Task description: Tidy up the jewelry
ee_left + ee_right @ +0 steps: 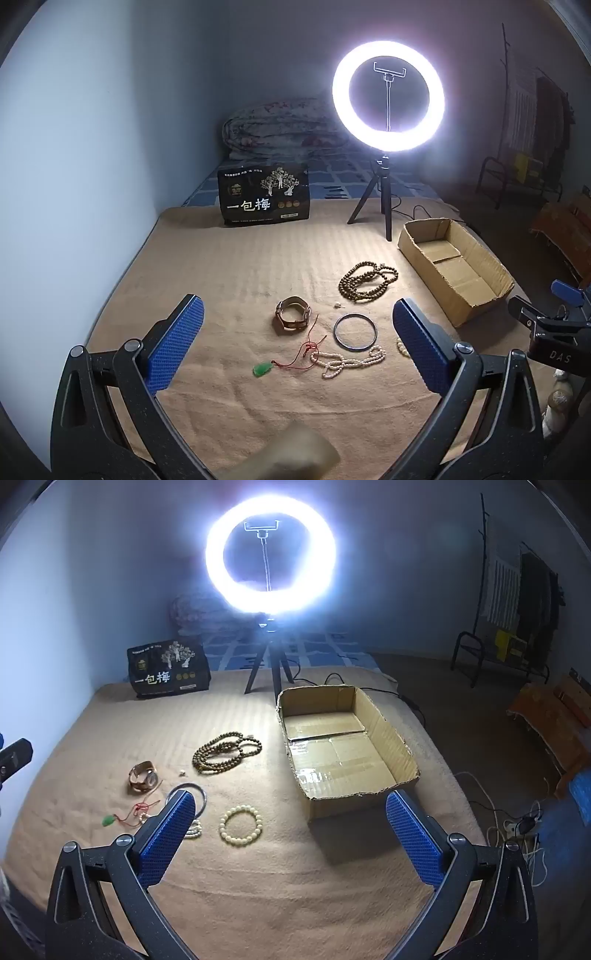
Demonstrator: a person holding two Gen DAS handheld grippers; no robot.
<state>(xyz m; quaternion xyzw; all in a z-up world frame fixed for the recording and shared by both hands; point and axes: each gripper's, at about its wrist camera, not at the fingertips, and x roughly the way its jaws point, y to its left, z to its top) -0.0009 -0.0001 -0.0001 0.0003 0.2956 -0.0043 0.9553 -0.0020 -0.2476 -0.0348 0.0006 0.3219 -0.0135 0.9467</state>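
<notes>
Blue pads of the left gripper stand wide apart and hold nothing; its right finger covers part of the cream bead bracelet. A blurred pale shape at the bottom edge is unclear. In the right wrist view, the right gripper is also spread wide and empty; its left finger hides part of the metal bangle and the pearl necklace, on the bed beside the cardboard box

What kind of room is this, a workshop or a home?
Most likely a bedroom at home. The jewelry lies on a tan blanket spread over a bed, a folded quilt sits by the wall, and clothes hang on a rack.
</notes>
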